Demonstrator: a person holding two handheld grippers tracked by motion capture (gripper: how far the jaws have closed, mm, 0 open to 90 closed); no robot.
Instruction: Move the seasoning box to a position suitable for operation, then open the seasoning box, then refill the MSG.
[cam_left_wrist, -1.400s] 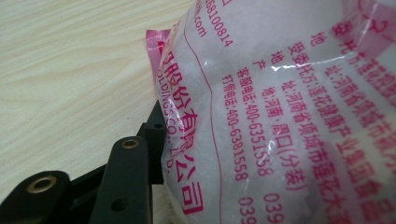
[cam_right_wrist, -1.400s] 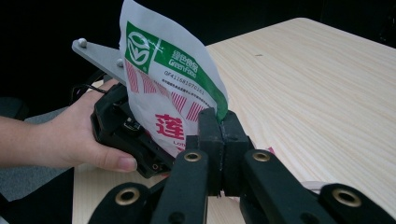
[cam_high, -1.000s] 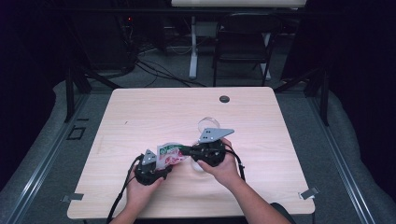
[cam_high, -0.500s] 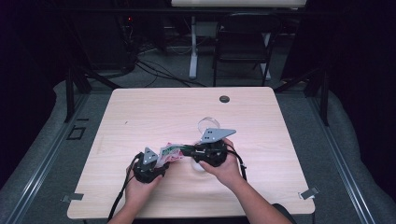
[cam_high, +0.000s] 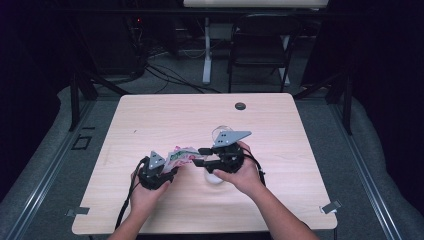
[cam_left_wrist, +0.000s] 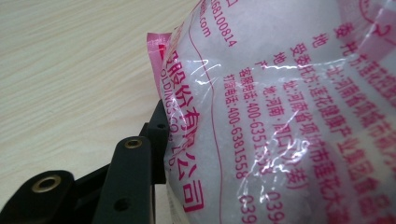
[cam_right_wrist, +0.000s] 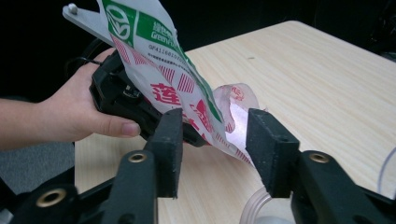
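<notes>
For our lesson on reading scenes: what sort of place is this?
Probably a recording studio or lab: a bare wooden table ringed by dark curtains, cables on the floor, and a folding chair behind.

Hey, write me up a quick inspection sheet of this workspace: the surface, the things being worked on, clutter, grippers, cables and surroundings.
Surface: light wooden table, with a small dark round spot near its far edge.
Job's things: printed plastic bag of white granules, held above the table; clear glass container partly hidden under the right gripper.
Clutter: nothing seen.
Grippers: left gripper shut on the bag; right gripper has just been opening, its fingers either side of the bag's torn corner, not pressing it.
Cables: a black cable trails from the left gripper off the near edge; more cables on the floor behind.
Surroundings: dark room, folding chair beyond the table, grey floor.
</notes>
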